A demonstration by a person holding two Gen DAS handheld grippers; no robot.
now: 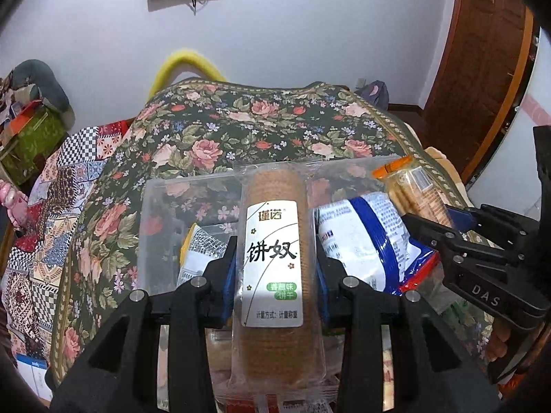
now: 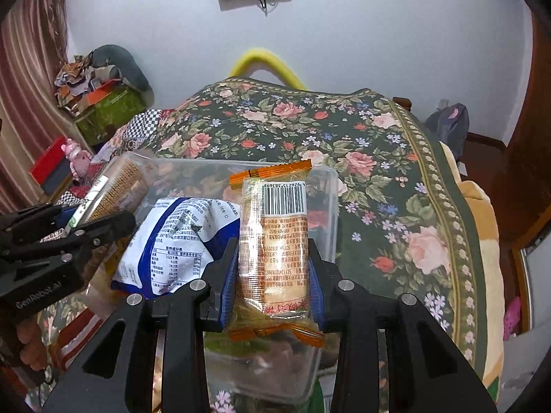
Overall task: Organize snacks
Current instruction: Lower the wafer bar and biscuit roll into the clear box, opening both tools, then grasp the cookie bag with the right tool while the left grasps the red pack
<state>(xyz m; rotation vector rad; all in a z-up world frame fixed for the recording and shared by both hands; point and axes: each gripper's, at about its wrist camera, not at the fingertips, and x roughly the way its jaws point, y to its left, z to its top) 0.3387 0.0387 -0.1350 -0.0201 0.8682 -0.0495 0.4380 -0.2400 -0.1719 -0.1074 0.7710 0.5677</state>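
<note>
Gripping a clear-wrapped stack of round biscuits (image 1: 272,258), the left gripper (image 1: 275,268) is clamping its blue pads on both sides of the pack and holding it above a clear plastic box (image 1: 155,206) sitting on a flowered cloth (image 1: 241,120). That pack's white label is showing large black Chinese characters and a small green patch whose print is too fine to read; its lower end is running out of sight between the black arms. Just right of it, a blue and white bag (image 1: 365,241) is lying in the box, its small print blurred. Further right, the right gripper (image 2: 273,275), marked "DAS" on its side, is squeezing an orange-edged cracker pack (image 2: 275,241), barcode uppermost, over the box's right part; the Chinese text on it is appearing upside down. In the right view, "GenRobot.AI" is showing on the left gripper's body.
</note>
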